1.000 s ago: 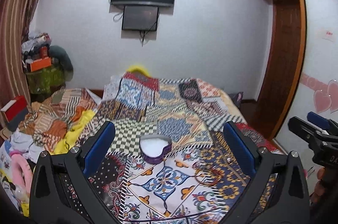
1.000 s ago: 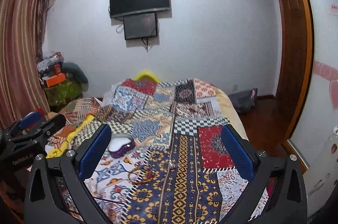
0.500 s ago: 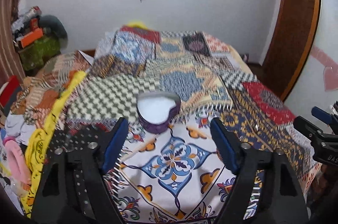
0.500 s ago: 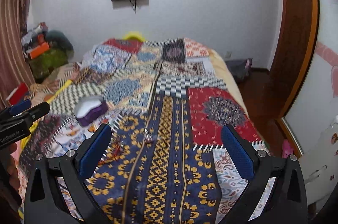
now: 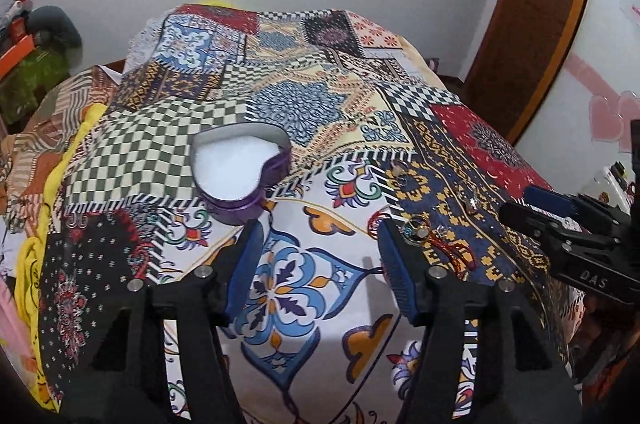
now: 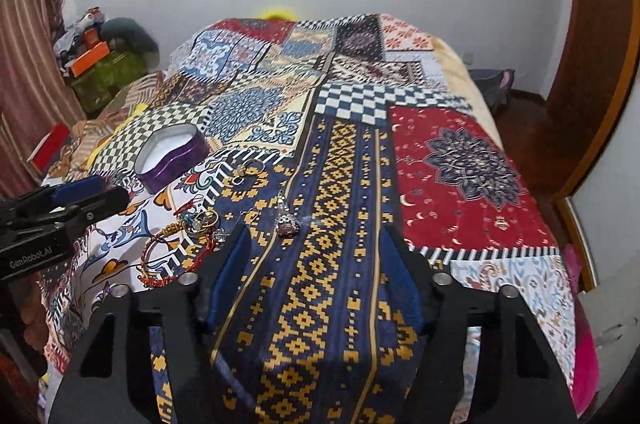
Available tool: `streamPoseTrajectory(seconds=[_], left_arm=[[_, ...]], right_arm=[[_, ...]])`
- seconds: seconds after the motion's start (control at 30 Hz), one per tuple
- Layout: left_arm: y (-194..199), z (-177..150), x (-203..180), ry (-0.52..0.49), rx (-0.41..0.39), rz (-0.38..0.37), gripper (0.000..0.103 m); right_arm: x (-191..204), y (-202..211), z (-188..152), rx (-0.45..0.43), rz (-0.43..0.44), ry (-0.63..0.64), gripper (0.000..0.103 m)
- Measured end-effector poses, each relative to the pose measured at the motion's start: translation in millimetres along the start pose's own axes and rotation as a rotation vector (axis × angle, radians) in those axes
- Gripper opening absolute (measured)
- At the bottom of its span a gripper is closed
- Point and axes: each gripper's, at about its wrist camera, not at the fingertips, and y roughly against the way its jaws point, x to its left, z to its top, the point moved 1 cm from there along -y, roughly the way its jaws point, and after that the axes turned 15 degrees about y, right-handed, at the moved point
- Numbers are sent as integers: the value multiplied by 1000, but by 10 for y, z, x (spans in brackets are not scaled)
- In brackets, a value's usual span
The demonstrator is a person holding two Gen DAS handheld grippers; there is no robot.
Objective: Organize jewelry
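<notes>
A purple heart-shaped tin [image 5: 240, 172] with a white lining stands open on the patchwork bedspread [image 5: 312, 104]. The tin lies just beyond my left gripper [image 5: 320, 228], whose jaws are closing with only cloth between them. Rings [image 5: 416, 229] and a red bracelet [image 5: 452, 250] lie just outside its right finger. My right gripper [image 6: 314, 230] hovers over the blue and gold strip, jaws closing on nothing. A pendant [image 6: 286, 220] lies just ahead of it. A red and gold bangle [image 6: 168, 256], rings [image 6: 200, 220] and another small piece [image 6: 248, 169] lie to its left.
The tin [image 6: 170, 156] sits at far left in the right wrist view, behind the left gripper [image 6: 108, 192]. The right gripper [image 5: 520, 204] shows at the right edge of the left wrist view. Cluttered shelves [image 6: 100, 60] stand left of the bed, a wooden door [image 5: 532, 24] right.
Both grippers have dropped and tipped down toward the bedspread, so the tin and jewelry look nearer. Both pairs of jaws have narrowed from wide open.
</notes>
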Motion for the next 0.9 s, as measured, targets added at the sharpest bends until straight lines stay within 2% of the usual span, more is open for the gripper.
streamPoseTrajectory(seconds=[0.1,0.17,0.43,0.73,0.8,0.9], left_arm=[[-56,-11,-29,2,27,-25,49],[-88,-18,-46,4,49,-46,44],[-211,-84,-186,-32,105,-96,33],[-317,-83,-210,-37,113,-86,30],[-328,-61,-213,-39,108,-88,22],[-368,-36,-210,-34,113,-91,20]], right_arm=[[16,-94,35,10,18,15,48],[34,-156,58,19,30,29,40],[75,-294,70,38,69,58,25],[78,-344,60,39,90,61,21],[71,-363,65,40,91,60,17],[55,-369,62,38,99,54,15]])
